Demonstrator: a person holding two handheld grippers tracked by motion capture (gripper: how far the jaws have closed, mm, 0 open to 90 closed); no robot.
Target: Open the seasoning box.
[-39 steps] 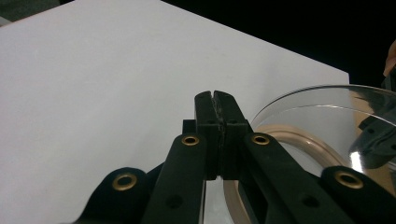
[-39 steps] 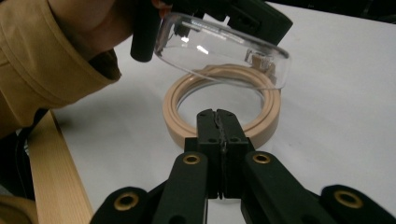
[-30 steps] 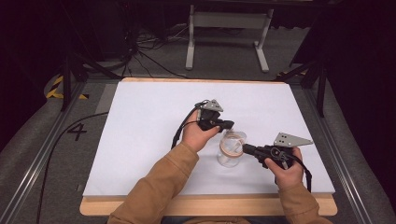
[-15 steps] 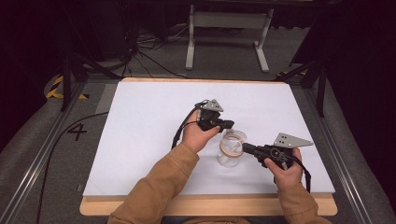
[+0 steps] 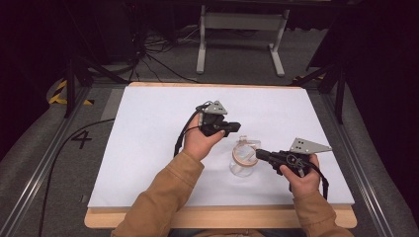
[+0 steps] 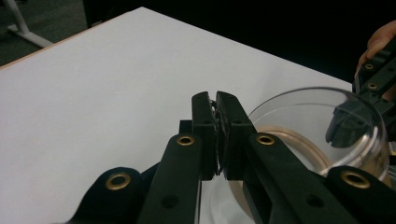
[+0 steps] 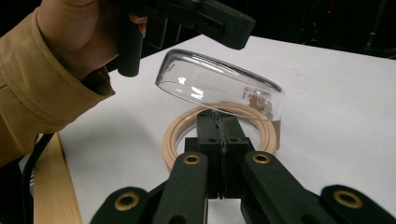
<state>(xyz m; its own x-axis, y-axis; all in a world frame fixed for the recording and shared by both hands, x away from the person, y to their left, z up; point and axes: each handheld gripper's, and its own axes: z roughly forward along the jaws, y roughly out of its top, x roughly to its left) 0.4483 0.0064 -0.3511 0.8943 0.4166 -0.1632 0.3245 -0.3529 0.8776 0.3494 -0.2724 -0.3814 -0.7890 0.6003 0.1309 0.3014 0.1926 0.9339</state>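
Note:
A clear glass jar [image 5: 241, 168] stands near the table's front. A beige seal ring [image 5: 241, 156] [image 7: 172, 140] lies on its mouth. Its hinged glass lid [image 7: 219, 86] [image 6: 303, 112] is tilted open above the ring. My right gripper [image 5: 259, 154] [image 7: 218, 114] lies level, shut at the jar's near rim under the lid. My left gripper [image 5: 236, 129] [image 6: 215, 95] hovers just above and behind the lid. Its jaws have just been opening and stand a thin slit apart with nothing between them.
The white table top [image 5: 148, 148] has a wooden front edge [image 5: 217, 217]. A tan sleeve [image 5: 163, 197] reaches in from the bottom. Black cables trail from both grippers. Dark floor, rails and a metal stand [image 5: 237, 39] lie beyond the table.
My left gripper has lifted slightly and drawn back a little from the jar. The right gripper and the jar have stayed put.

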